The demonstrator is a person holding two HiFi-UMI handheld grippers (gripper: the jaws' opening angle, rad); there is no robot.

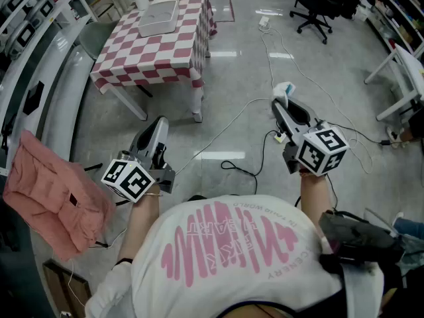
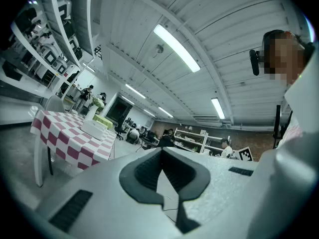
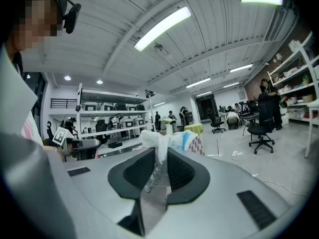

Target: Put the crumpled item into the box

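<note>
My right gripper [image 1: 281,103] is held level over the floor, shut on the crumpled item [image 1: 284,89], a white plastic wrapper with some blue on it. In the right gripper view the wrapper [image 3: 158,144] bunches out past the jaw tips of that gripper [image 3: 158,156] and a strip hangs down between the pads. The white box [image 1: 159,15] sits on the pink-and-white checkered table [image 1: 147,58], well ahead and to the left. The left gripper [image 1: 158,128] is level and holds nothing; its tips meet [image 2: 160,151]. Beyond them I see the box [image 2: 93,128] on the table [image 2: 62,141].
A pink garment [image 1: 52,201] lies over something at the near left. Cables [image 1: 246,171] run across the glossy floor between me and the table. Black office chairs [image 1: 321,5] stand at the back right, white shelving [image 1: 40,8] along the left, a white desk leg [image 1: 391,68] at the right.
</note>
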